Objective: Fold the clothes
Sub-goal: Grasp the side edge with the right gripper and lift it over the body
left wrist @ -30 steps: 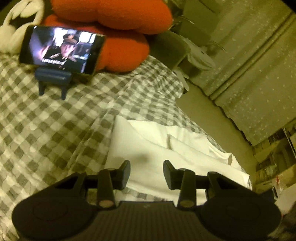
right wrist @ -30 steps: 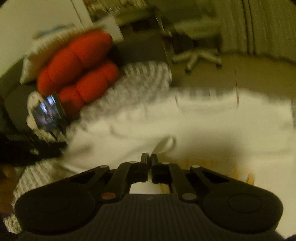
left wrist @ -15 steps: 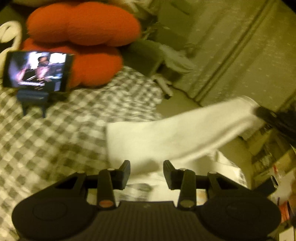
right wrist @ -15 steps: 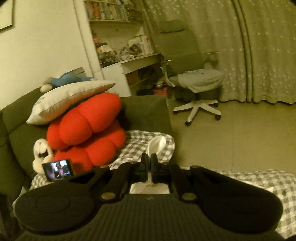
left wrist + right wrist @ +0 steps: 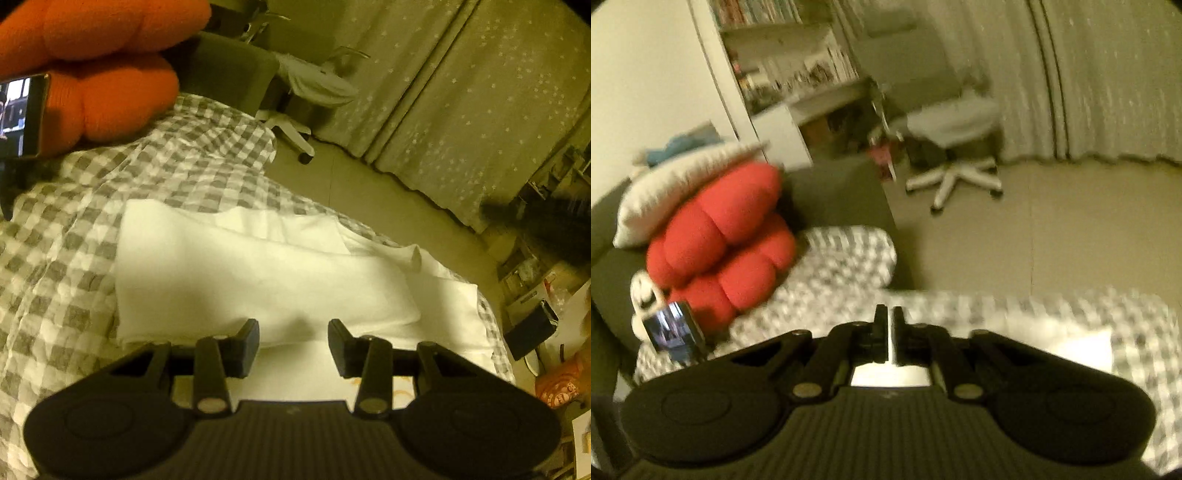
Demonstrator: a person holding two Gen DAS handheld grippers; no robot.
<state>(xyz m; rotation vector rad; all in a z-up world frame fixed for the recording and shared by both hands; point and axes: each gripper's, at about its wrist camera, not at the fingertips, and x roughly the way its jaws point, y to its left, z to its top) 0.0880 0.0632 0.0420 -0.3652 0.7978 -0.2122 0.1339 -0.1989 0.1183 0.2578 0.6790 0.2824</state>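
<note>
The white garment (image 5: 258, 273) lies on the checked blanket (image 5: 66, 266), with one part folded across its middle. My left gripper (image 5: 293, 341) hovers open just above the garment's near edge, with nothing between its fingers. In the left wrist view my right gripper (image 5: 535, 221) is a dark blur off to the right, with no cloth stretching to it. In its own blurred view the right gripper (image 5: 890, 332) has its fingers almost together, and a thin white sliver shows in the gap. The white garment (image 5: 1086, 350) shows below and to its right.
Red cushions (image 5: 720, 236) and a phone on a stand (image 5: 670, 330) sit at the far end of the sofa. A swivel chair (image 5: 953, 122) stands on the floor before the curtains (image 5: 461, 85). Boxes and clutter (image 5: 535, 325) lie past the bed's right edge.
The right gripper carried a part of the garment across, and that part now lies flat over the middle. No cloth reaches the right gripper any more. The left gripper stayed open and panned right.
</note>
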